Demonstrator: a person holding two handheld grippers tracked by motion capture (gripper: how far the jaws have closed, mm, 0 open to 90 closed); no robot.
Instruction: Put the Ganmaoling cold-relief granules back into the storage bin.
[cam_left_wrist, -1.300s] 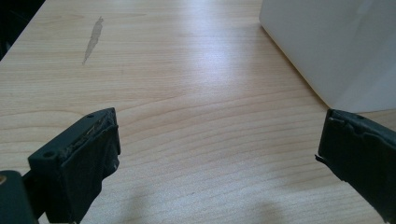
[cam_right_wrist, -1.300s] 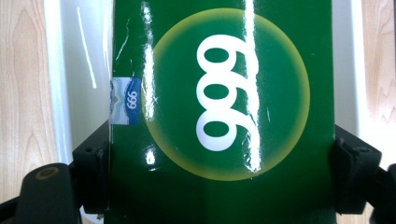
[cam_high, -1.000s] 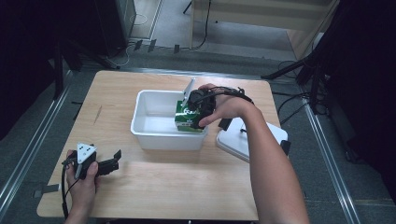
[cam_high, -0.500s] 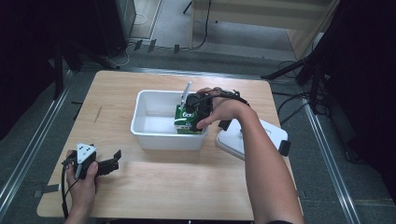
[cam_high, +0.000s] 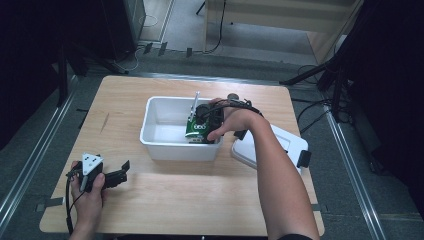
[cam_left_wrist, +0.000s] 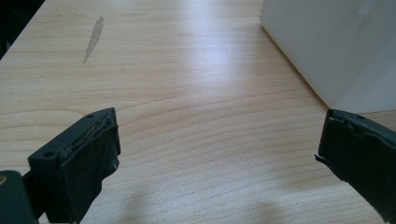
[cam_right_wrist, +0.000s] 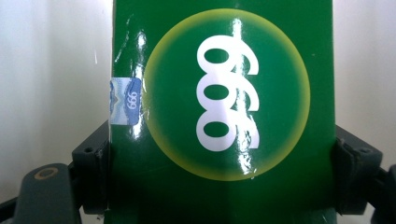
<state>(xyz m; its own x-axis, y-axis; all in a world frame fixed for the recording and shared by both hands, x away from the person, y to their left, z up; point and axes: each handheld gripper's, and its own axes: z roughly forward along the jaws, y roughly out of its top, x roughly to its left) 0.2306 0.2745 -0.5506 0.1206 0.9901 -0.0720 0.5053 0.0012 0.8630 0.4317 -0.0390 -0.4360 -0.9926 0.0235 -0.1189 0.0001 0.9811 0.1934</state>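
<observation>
A green box (cam_high: 196, 129) with a yellow circle and white "999" print hangs inside the white bin (cam_high: 165, 100), near its right wall. My right gripper (cam_high: 204, 131) is shut on it, held by the hand reaching in from the right. In the right gripper view the green box (cam_right_wrist: 224, 116) sits between both black jaws, pads against its sides, with the bin's white wall behind. My left gripper (cam_high: 123, 171) rests at the table's front left, open. In the left gripper view its jaws (cam_left_wrist: 219, 140) stand wide apart over bare wood, with the bin's wall (cam_left_wrist: 336, 46) at the upper right.
The bin's white lid (cam_high: 285, 142) lies on the table just right of the bin, under the right forearm. The wooden table (cam_high: 200, 200) has a dark streak (cam_left_wrist: 93, 37) on its left part. Floor rails and dark stands surround the table.
The right hand has lowered the green box a little deeper into the bin and slightly leftward. The left hand and its gripper have stayed put.
</observation>
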